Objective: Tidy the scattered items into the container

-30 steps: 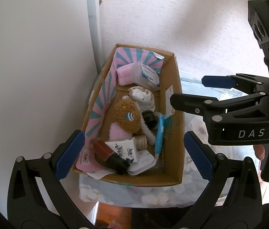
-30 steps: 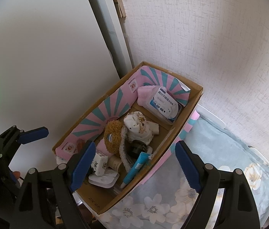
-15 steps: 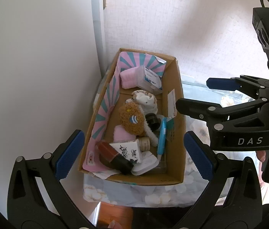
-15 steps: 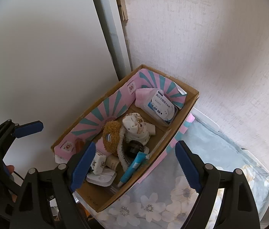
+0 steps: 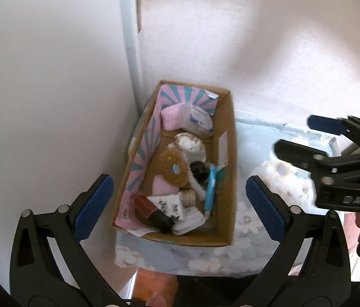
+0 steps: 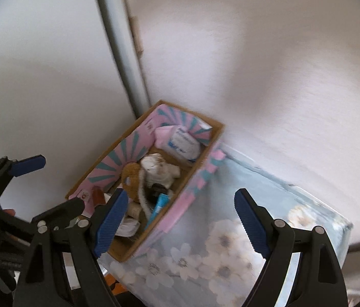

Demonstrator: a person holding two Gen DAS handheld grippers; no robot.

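A cardboard box (image 5: 227,179) (image 6: 187,186) with pink and teal lining stands on a floral-covered table, in the corner by the wall. Inside lie a wipes pack (image 5: 198,120) (image 6: 183,143), a brown plush (image 5: 173,167) (image 6: 130,174), a white plush (image 5: 190,144) (image 6: 158,168), a blue tube (image 5: 210,188) (image 6: 160,203), a dark red bottle (image 5: 152,211) and small items. My left gripper (image 5: 177,209) hovers open and empty above the box's near end. My right gripper (image 6: 177,220) hangs open and empty over the box's right wall, and shows in the left wrist view (image 5: 307,138) at the right.
The table carries a pale blue floral cloth (image 5: 261,179) (image 6: 231,230). White walls meet behind the box at a grey pipe (image 5: 130,46) (image 6: 118,51). An orange object (image 5: 152,281) sits below the table's front edge. A person's fingers (image 5: 359,220) hold the right gripper.
Both grippers have pulled back and up from the box, which now looks smaller and farther. Both stay open and empty. The box contents have not moved.
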